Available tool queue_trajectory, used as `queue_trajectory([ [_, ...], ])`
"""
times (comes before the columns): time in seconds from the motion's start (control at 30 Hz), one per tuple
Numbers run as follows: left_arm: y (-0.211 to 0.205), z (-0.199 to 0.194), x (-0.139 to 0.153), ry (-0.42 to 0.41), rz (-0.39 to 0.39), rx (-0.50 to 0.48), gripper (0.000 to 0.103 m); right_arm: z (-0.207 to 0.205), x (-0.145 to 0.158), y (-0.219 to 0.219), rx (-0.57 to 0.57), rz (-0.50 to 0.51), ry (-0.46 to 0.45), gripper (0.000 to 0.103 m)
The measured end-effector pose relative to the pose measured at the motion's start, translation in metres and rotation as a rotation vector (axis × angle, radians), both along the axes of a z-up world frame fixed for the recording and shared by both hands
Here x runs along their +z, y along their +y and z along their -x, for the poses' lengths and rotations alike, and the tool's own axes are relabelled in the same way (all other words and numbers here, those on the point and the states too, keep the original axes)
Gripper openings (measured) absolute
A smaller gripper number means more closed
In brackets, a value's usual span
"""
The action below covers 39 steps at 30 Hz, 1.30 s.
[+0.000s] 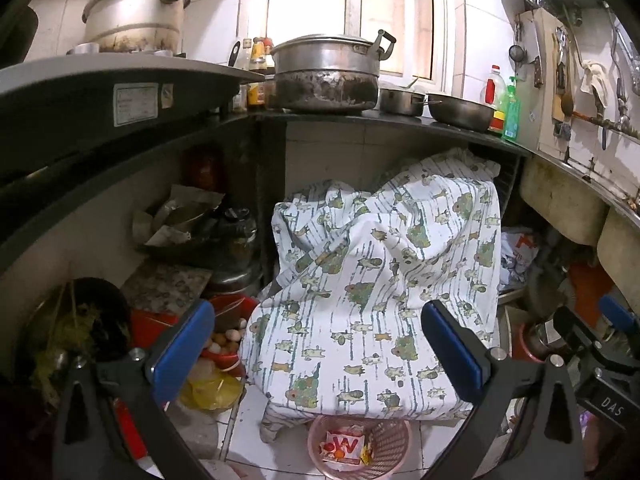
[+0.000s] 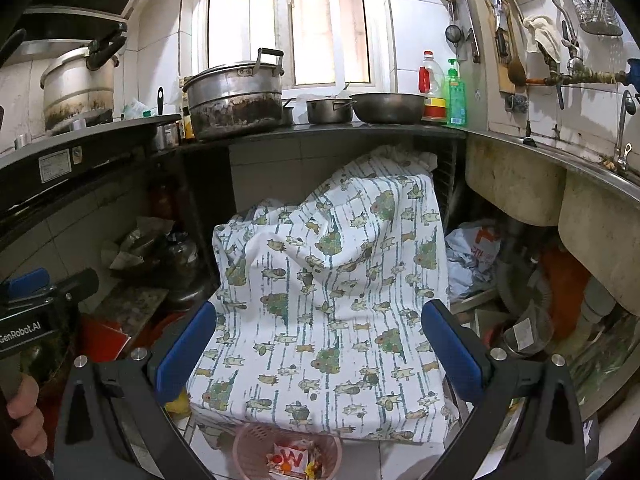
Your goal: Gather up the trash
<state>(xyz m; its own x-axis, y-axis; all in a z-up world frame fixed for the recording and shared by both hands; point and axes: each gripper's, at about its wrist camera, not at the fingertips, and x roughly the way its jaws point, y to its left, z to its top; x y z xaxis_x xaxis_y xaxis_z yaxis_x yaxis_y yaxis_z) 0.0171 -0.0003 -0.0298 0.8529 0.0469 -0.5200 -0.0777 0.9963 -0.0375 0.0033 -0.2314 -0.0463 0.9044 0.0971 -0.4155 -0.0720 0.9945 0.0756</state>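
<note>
A pink mesh trash basket (image 1: 390, 446) stands on the tiled floor at the bottom of the left wrist view, and shows in the right wrist view (image 2: 250, 454). A white and red snack wrapper (image 1: 345, 446) lies inside it, also in the right wrist view (image 2: 291, 459). My left gripper (image 1: 318, 354) is open and empty, held above and behind the basket. My right gripper (image 2: 318, 354) is open and empty too, in the same pose. The right gripper appears at the right edge of the left wrist view (image 1: 600, 344); the left one at the left edge of the right wrist view (image 2: 36, 308).
A patterned cloth (image 1: 380, 280) covers a bulky object under the black counter (image 1: 360, 118) behind the basket. Pots (image 1: 328, 72) stand on the counter. Eggs and red bowls (image 1: 228, 336) sit at the left, bags and a sink (image 2: 516, 188) at the right.
</note>
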Motion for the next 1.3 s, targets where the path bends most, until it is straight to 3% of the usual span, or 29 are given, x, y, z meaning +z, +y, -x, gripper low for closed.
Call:
queue_trajectory([
  [1.3,0.002,-0.009,-0.006,0.019,-0.026,0.016,0.103,-0.011,-0.014,-0.016,-0.003,-0.022,0.034,0.103],
])
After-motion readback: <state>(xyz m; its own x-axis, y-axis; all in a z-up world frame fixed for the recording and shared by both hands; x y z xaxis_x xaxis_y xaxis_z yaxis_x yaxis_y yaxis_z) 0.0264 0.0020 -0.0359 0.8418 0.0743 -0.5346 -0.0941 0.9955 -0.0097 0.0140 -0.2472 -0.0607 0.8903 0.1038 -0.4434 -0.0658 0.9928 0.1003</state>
